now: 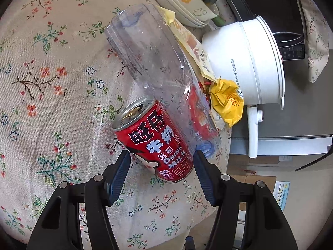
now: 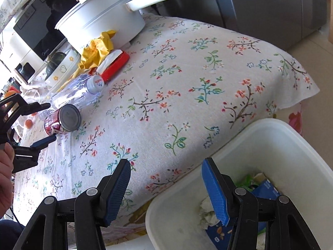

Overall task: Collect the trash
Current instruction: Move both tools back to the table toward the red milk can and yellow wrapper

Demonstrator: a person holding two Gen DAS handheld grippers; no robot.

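Observation:
A red milk-drink can (image 1: 154, 141) lies on its side on the floral tablecloth (image 1: 52, 83). My left gripper (image 1: 162, 156) stands open with the can's bottom end between its fingertips, and the pads are not pressing on it. The right wrist view shows the same: can (image 2: 62, 120) between the left gripper's (image 2: 52, 120) spread fingers. A clear empty plastic bottle (image 1: 154, 70) lies just behind the can. A crumpled yellow wrapper (image 1: 226, 102) and a red packet (image 2: 116, 62) lie beyond it. My right gripper (image 2: 166, 164) is open and empty above the table's edge, beside a white trash bin (image 2: 270, 123).
A white electric pot (image 1: 245, 62) with a long handle stands at the table's far side, next to stacked flowered bowls (image 1: 177, 0) and a microwave (image 2: 35, 33). The bin holds tissue and a blue package (image 2: 266, 189). A hand (image 2: 5, 177) grips the left tool.

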